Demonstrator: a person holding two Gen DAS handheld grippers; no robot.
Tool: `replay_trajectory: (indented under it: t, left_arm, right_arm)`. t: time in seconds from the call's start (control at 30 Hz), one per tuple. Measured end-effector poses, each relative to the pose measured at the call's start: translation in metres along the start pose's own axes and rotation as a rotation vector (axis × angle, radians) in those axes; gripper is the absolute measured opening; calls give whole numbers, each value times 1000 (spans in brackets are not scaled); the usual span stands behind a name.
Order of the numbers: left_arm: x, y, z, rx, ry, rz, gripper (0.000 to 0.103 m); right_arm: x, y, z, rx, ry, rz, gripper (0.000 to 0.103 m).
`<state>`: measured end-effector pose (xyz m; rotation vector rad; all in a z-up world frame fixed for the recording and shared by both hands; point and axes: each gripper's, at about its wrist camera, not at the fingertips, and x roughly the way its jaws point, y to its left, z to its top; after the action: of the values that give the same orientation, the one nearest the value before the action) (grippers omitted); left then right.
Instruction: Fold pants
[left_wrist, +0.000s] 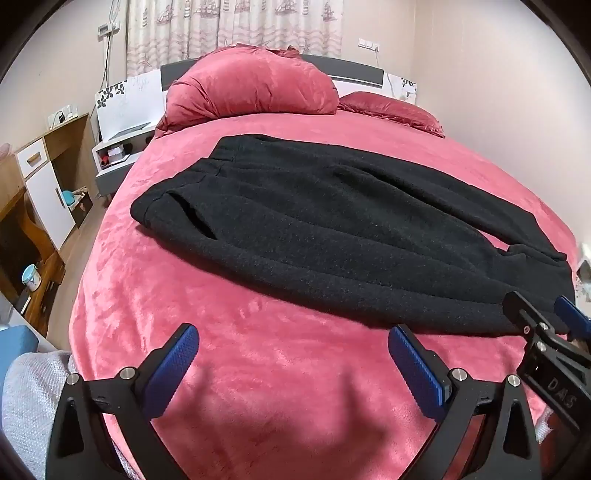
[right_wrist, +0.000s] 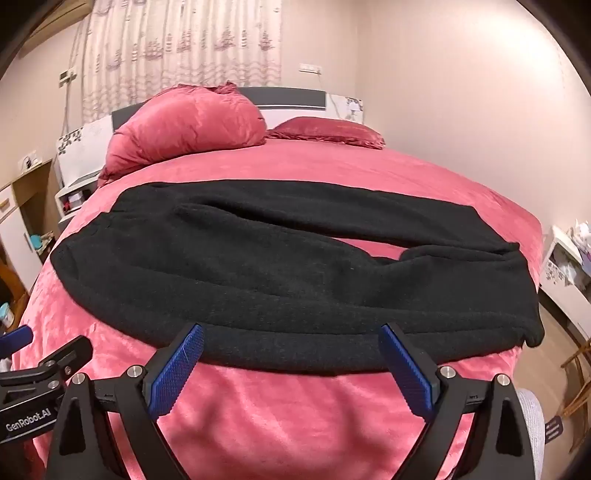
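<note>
Dark charcoal fleece pants (left_wrist: 332, 236) lie flat across the pink bed (left_wrist: 229, 354), waistband at the left, leg cuffs at the right, one leg partly over the other. My left gripper (left_wrist: 293, 345) is open and empty, above the blanket just in front of the pants' near edge. My right gripper (right_wrist: 291, 341) is open and empty, its fingertips at the near edge of the pants (right_wrist: 277, 280) toward the cuff end. The right gripper also shows in the left wrist view (left_wrist: 543, 314), and the left gripper in the right wrist view (right_wrist: 48, 350).
A large pink pillow (left_wrist: 251, 88) and a flatter pink pillow (left_wrist: 391, 109) lie at the headboard. A nightstand (left_wrist: 118, 151) and wooden cabinet (left_wrist: 48, 177) stand left of the bed. A white shelf (right_wrist: 569, 266) stands at the right. Curtains hang behind.
</note>
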<state>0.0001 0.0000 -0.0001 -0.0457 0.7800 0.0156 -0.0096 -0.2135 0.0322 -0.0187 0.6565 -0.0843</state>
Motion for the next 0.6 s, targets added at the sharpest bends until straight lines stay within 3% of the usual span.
replay_trajectory:
  t: [0.23,0.6]
  left_arm:
    - [-2,-7,1,1,-5,13,102]
    - [1,4,-3,0,5,-1,102]
  right_arm:
    - [-3,-13,0,89,-1,21,97]
    - [-5,-17,0,78,8,-1,97]
